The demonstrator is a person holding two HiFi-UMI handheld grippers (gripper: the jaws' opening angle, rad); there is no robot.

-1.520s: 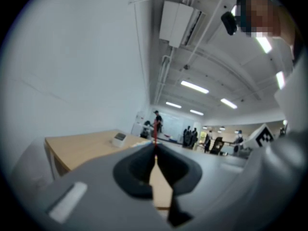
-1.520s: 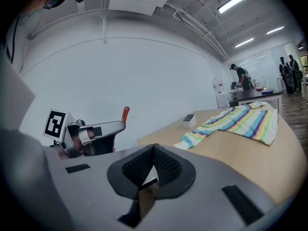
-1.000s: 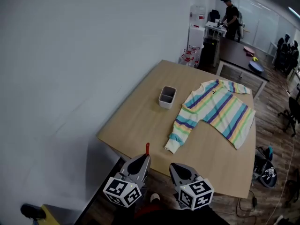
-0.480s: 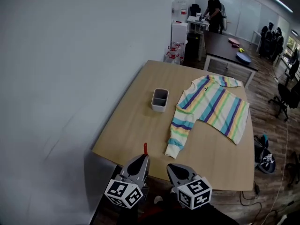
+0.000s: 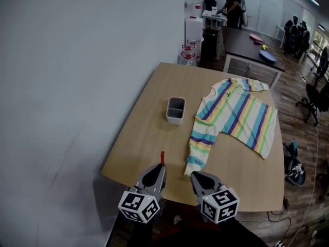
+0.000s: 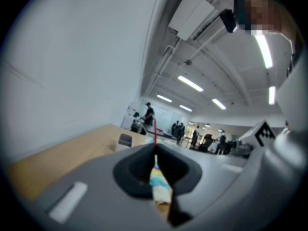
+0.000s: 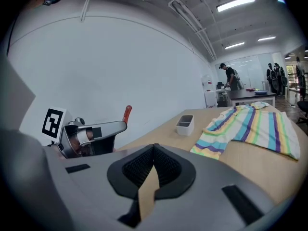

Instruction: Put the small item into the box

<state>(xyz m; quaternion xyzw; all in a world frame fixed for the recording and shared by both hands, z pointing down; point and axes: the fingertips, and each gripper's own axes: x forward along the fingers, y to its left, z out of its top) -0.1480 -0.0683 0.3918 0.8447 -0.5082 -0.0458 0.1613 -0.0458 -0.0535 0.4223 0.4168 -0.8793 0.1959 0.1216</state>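
— What did the jaws hold?
— The left gripper's (image 6: pixel 155 147) pinched a thin red item (image 6: pixel 155 130); the right gripper's (image 7: pixel 154 147) were pressed together, empty.
— Ahead of them?
— A wooden table (image 5: pixel 146 140), with the box (image 5: pixel 175 119) well beyond the tips beside a striped sweater (image 5: pixel 237 113).

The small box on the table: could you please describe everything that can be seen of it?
The box is small, rectangular and open on top, with pale rounded walls that look like plastic and a darker grey inside. A divider seems to split it into two compartments, and nothing shows inside them. It stands upright on the wooden table, left of the striped sweater, close to its sleeve but apart from it. Only the table touches it.
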